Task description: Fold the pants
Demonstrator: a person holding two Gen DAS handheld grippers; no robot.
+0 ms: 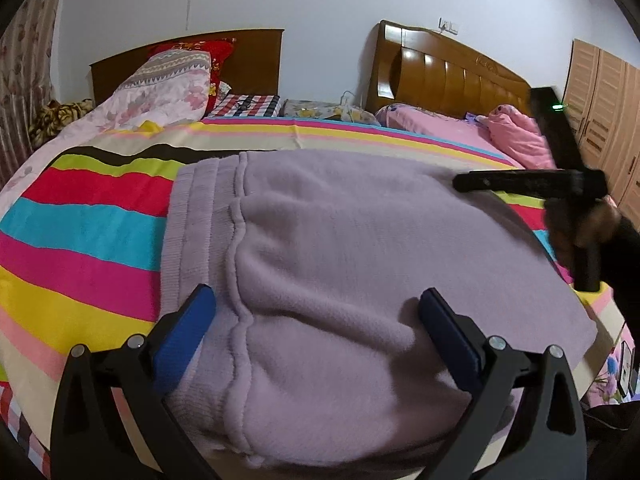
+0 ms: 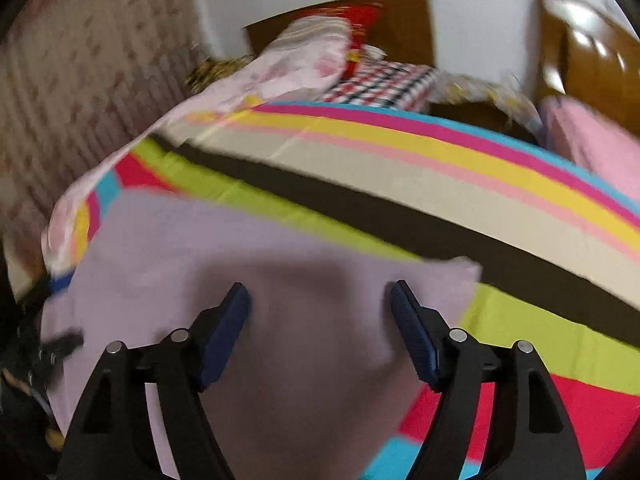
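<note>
Lilac fleece pants (image 1: 340, 240) lie folded flat on a bed with a bright striped sheet (image 1: 80, 224). Their ribbed waistband (image 1: 196, 216) is on the left side. In the left wrist view my left gripper (image 1: 316, 312) is open and low over the near part of the pants, its blue pads wide apart with nothing pinched. My right gripper (image 1: 468, 182), held by a hand (image 1: 588, 224), shows side-on over the pants' far right edge. In the blurred right wrist view my right gripper (image 2: 320, 308) is open above the pants (image 2: 240, 248), near their corner (image 2: 464, 268).
A floral quilt (image 1: 160, 96) and pillows are heaped at the bed's head, against a dark headboard (image 1: 256, 60). A second bed with pink bedding (image 1: 460, 128) stands at the back right. Wardrobe doors (image 1: 600, 92) are on the right, a curtain (image 1: 24, 60) on the left.
</note>
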